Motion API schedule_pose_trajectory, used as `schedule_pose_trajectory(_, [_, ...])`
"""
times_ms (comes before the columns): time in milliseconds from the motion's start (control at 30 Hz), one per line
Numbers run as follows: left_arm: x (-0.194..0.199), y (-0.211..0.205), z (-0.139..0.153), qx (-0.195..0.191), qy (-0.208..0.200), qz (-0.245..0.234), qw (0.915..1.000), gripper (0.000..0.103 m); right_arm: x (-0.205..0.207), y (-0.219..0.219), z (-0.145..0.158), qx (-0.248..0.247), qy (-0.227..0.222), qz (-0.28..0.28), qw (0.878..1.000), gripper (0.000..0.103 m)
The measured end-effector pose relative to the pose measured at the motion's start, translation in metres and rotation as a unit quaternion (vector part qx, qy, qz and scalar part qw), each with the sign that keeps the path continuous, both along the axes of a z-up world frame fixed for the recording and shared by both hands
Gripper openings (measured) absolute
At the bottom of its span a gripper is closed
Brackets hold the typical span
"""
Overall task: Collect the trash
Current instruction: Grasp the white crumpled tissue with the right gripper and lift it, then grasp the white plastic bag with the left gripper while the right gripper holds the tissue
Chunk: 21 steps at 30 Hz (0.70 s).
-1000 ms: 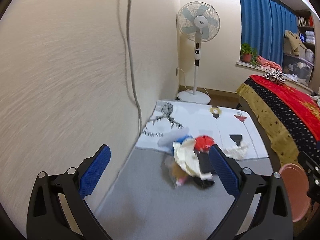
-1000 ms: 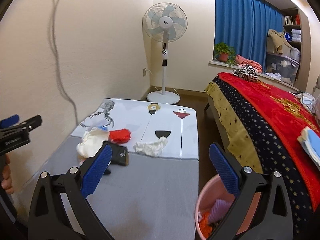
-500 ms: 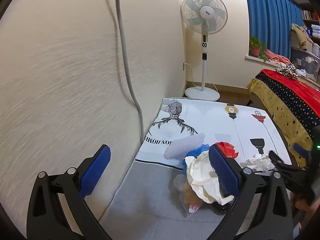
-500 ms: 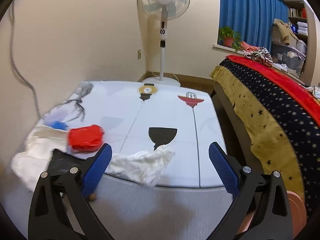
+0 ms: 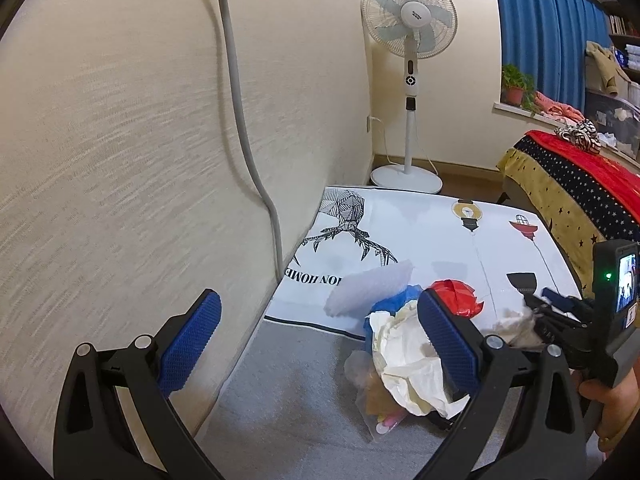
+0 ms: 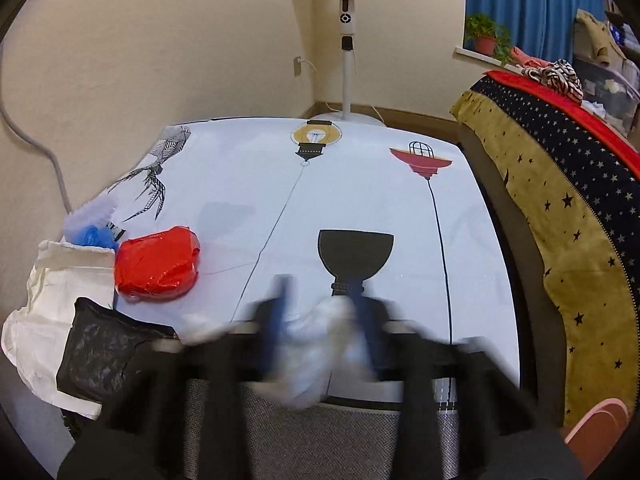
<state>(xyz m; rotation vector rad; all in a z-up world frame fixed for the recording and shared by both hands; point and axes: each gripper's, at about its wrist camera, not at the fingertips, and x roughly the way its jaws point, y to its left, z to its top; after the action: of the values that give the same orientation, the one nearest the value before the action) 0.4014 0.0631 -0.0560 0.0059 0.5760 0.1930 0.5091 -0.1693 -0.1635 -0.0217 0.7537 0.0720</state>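
The left gripper (image 5: 316,340) has its blue fingers (image 5: 190,342) spread wide with nothing between them. Just past its right finger lies a heap of trash on the floor: a white paper bag (image 5: 404,364), a blue bit (image 5: 394,304) and a red wrapper (image 5: 456,298). Further right, the right gripper (image 6: 320,320) has just been closing, and its blurred fingers (image 6: 276,316) now pinch a crumpled white tissue (image 6: 316,348) at the edge of the picture mat (image 6: 360,200).

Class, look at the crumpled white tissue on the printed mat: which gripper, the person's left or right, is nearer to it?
Right. The right gripper, its jaws just closing, has the white tissue between them; the left gripper hangs open beside it, over the trash pile.
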Motion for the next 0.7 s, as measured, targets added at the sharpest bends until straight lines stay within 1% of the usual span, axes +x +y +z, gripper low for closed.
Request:
schedule_pose_trajectory(133, [0.001,0.001,0.0,0.001,0.0,0.002,1.0,0.095,-0.01,0.002,0.008,-0.012,-0.031,-0.003,0.999,0.005])
schedule_pose_trajectory(233, [0.0,0.004,0.0,-0.003,-0.004,0.003,1.0,0.095,-0.021,0.006,0.018,-0.041,-0.065,-0.001,0.997,0.005])
schedule_pose_trajectory(333, [-0.001,0.008,0.0,-0.015,-0.015,-0.002,0.9998,0.095,-0.032,0.002,0.038,-0.036,-0.078,-0.003,0.996,0.005])
schedule_pose_trajectory(400, [-0.003,0.011,-0.001,-0.025,-0.025,-0.005,0.9994,0.095,-0.042,0.0,0.056,-0.043,-0.091,-0.001,0.995,0.005])
schedule_pose_trajectory(467, [-0.006,0.012,-0.001,-0.037,-0.037,-0.01,0.9986,0.095,-0.055,-0.003,0.075,-0.047,-0.095,0.006,0.994,0.005])
schedule_pose_trajectory(600, [-0.01,0.002,-0.005,-0.046,-0.051,-0.034,0.997,0.095,-0.083,-0.005,0.099,-0.06,-0.091,0.016,0.994,0.005])
schedule_pose_trajectory(667, [-0.01,-0.006,-0.011,-0.043,-0.048,-0.051,0.9966,0.095,-0.098,-0.007,0.109,-0.063,-0.085,0.016,0.994,0.005])
schedule_pose_trajectory(700, [-0.008,-0.011,-0.017,-0.043,-0.036,-0.068,0.9961,0.095,-0.108,-0.009,0.115,-0.063,-0.08,0.014,0.995,0.005])
